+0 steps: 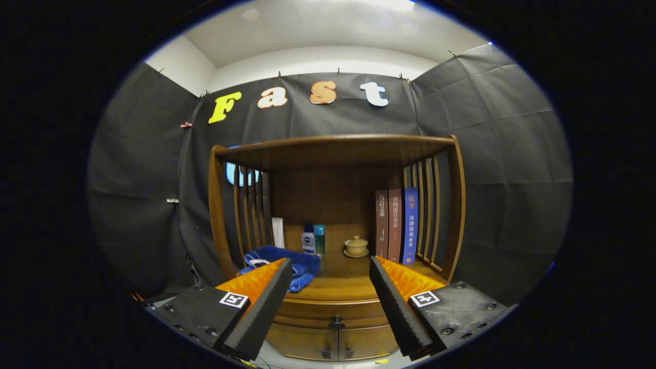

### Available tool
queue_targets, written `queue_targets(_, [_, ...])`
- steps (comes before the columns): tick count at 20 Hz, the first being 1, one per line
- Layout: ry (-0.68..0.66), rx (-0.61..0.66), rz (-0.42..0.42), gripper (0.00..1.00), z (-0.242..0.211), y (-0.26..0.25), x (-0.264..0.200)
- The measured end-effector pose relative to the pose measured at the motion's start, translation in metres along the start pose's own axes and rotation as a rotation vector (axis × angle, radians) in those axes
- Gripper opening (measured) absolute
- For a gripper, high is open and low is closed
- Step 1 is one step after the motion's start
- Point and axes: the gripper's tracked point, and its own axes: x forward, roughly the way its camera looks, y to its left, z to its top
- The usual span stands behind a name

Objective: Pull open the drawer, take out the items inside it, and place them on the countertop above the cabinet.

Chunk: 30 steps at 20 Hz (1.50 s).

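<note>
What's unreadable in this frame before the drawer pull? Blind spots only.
- Wooden drawer with dark knob: shut, so its contents are hidden in the gripper view.
- Blue cloth on the wooden countertop: near part covered by one finger.
- Small lidded ceramic pot: too small for detail.
- Gripper: open, holding nothing.

A: Black cloth wall, creased, pinned up on three sides. White wall and ceiling above it, lit from overhead.

B: Furniture?

A: One wooden cabinet against the back cloth: slatted sides, flat top, open shelf. Pale floor underneath.
</note>
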Motion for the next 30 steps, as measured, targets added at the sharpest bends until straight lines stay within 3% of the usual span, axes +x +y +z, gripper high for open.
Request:
queue_targets(10, [0.286, 0.051, -0.025, 1.00, -0.167, -0.008, 0.048])
queue_targets(16, [0.427, 0.054, -0.041, 0.99, -0.231, -0.015, 0.070])
queue_targets(20, [0.469, 0.058, -0.055, 0.76, -0.256, -0.015, 0.085])
queue_targets(22, [0.494, 0.045, -0.056, 0.55, -0.261, -0.016, 0.086])
queue_targets(25, [0.499, 0.032, -0.052, 0.39, -0.261, -0.017, 0.085])
queue_targets(30, [0.518, 0.047, -0.059, 0.39, -0.260, -0.016, 0.073])
